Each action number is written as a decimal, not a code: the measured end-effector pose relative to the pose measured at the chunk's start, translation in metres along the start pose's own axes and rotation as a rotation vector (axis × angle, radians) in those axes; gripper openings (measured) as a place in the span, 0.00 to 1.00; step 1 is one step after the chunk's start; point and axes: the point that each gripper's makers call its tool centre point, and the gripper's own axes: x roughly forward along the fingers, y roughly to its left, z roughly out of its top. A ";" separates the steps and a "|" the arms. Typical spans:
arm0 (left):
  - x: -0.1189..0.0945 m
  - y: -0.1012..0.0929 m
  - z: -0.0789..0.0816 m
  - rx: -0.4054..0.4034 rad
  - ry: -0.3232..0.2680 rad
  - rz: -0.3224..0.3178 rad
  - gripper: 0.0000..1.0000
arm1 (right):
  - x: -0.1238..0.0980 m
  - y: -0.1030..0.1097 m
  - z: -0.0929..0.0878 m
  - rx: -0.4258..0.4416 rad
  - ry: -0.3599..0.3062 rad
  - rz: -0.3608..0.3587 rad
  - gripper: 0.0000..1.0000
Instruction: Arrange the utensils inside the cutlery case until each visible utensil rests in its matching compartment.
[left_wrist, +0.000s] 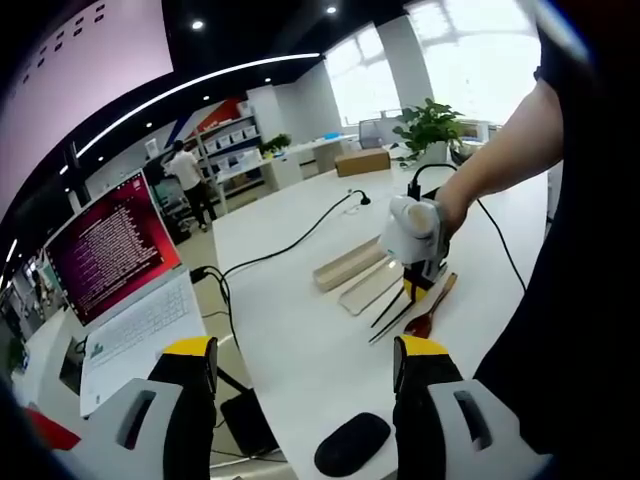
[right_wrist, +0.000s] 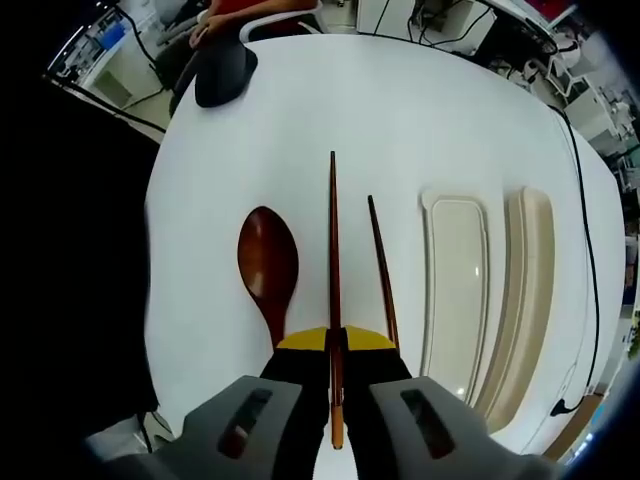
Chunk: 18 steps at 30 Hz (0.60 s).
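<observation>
White table (right_wrist: 400, 110) spreads ahead of both grippers and carries everything noted below. Past the left gripper's left jaw sits an open laptop (left_wrist: 120, 290) with a red-lit screen; a black cable (left_wrist: 290, 245) runs across the tabletop beyond the gap between the jaws. A person's bare forearm (left_wrist: 500, 150) reaches in from the right of the left gripper view, its hand around the right gripper's white body.

Cutlery case: two pale beige parts lie side by side, to the right of the right gripper's jaws. The tray (right_wrist: 455, 290) is nearer the jaws, the lid (right_wrist: 530, 290) beyond it. Both look bare of utensils.

A black mouse (left_wrist: 352, 443) lies low between the left gripper's jaws.

A brown wooden spoon (right_wrist: 268, 265) lies on the table just left of the right gripper's jaws, bowl pointing away, handle running back under the left yellow tip.

One dark chopstick (right_wrist: 333, 260) is clamped between the yellow tips of the right gripper (right_wrist: 335, 340), sticking straight forward along the jaw line. The second chopstick (right_wrist: 381, 270) lies on the table just right of the first, between it and the tray, slightly angled.

Left gripper (left_wrist: 305, 360): jaws spread wide, nothing between them, held above the table edge.
</observation>
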 end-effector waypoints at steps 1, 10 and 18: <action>0.000 0.000 -0.001 0.000 0.001 -0.002 0.73 | 0.000 0.000 0.000 0.000 -0.001 0.000 0.00; 0.003 -0.002 -0.004 0.002 0.014 -0.010 0.73 | -0.003 -0.002 -0.002 -0.009 -0.015 -0.002 0.00; 0.006 -0.008 0.002 -0.002 0.002 -0.032 0.73 | -0.006 -0.003 -0.002 0.018 -0.037 -0.005 0.00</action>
